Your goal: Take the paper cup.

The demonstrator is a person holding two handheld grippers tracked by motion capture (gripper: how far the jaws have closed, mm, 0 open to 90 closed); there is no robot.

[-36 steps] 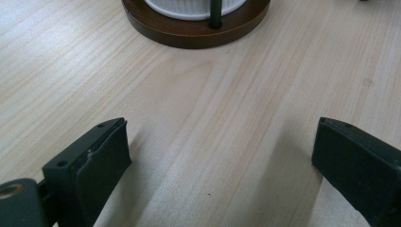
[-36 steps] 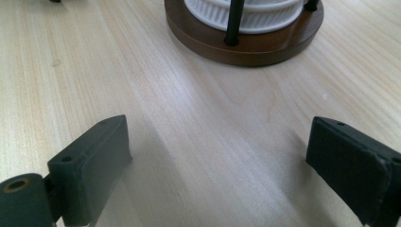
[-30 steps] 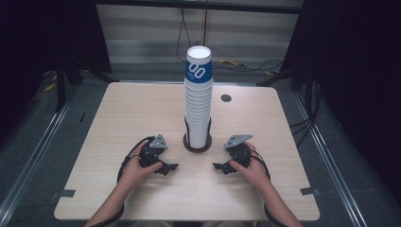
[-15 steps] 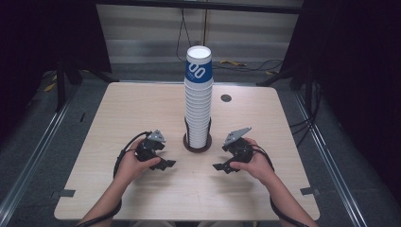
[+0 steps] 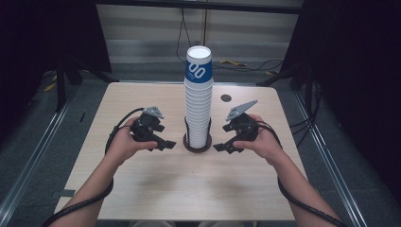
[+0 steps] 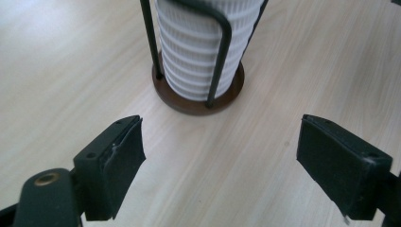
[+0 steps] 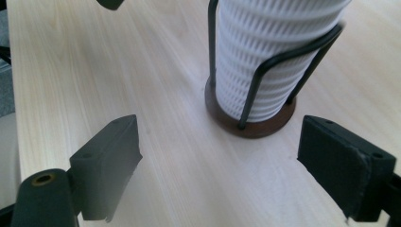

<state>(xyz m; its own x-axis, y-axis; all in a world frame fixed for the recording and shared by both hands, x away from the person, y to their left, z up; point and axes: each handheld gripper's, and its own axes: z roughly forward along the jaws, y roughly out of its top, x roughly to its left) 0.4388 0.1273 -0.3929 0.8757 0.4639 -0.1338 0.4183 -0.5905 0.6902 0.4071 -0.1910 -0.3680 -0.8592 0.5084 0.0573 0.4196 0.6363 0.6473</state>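
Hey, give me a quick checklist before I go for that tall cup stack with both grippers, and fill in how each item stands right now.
1. Left hand-held gripper open with nothing between its jaws: ok.
2. Right hand-held gripper open with nothing between its jaws: ok.
3. Tall stack of white ribbed paper cups upright in the black wire holder with round brown base: ok.
4. Blue-banded top cup seated straight on the stack: ok.
5. Both grippers flank the holder, apart from it: ok.
6. Small dark round disc on the light wooden table lies behind the stack, out of the way: ok.
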